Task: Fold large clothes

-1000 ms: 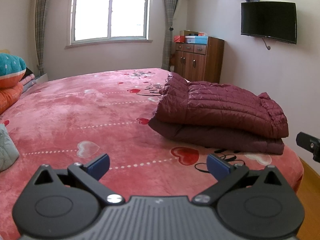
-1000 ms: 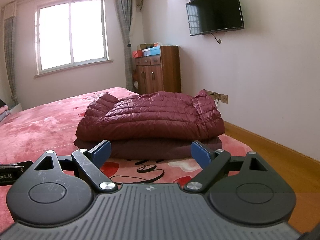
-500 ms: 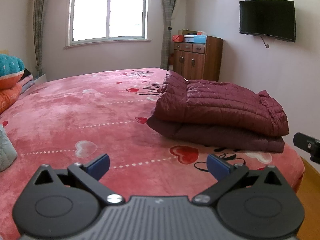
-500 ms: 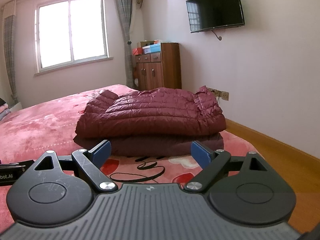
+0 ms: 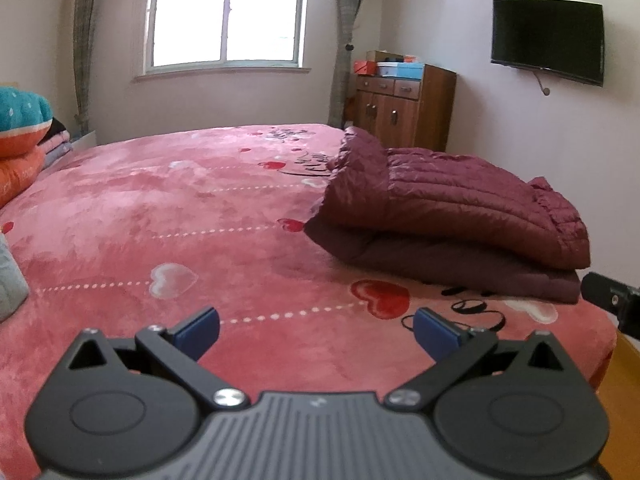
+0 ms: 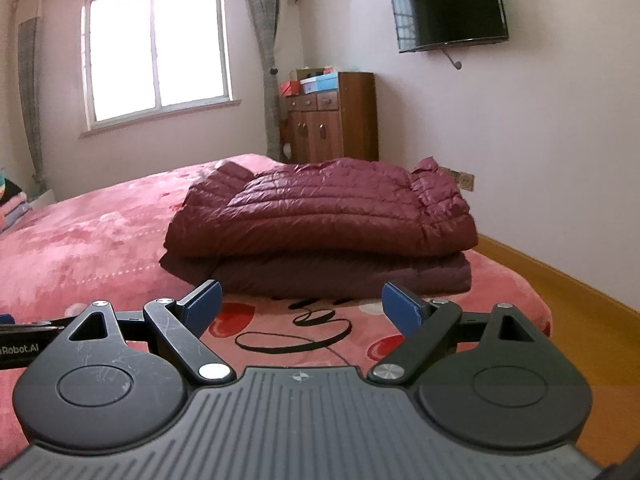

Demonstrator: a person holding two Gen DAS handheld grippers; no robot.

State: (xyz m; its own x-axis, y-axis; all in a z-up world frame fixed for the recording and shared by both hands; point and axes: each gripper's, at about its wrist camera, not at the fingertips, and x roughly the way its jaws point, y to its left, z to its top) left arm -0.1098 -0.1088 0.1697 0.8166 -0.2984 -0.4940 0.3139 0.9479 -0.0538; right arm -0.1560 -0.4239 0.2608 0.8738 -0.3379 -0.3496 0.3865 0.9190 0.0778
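The folded maroon jacket (image 6: 320,216) is being observed at twelve o'clock of the nearer right gripper (image 6: 300,306), long axis crosswise; both it and the left gripper (image 5: 316,330) are being held wide, empty.

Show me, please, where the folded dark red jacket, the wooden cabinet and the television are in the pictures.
folded dark red jacket (image 6: 332,208): right wrist view, on its quilted top layer.
wooden cabinet (image 6: 358,116): right wrist view, on its bare side panel.
television (image 5: 548,38): left wrist view, middle of the dark screen.
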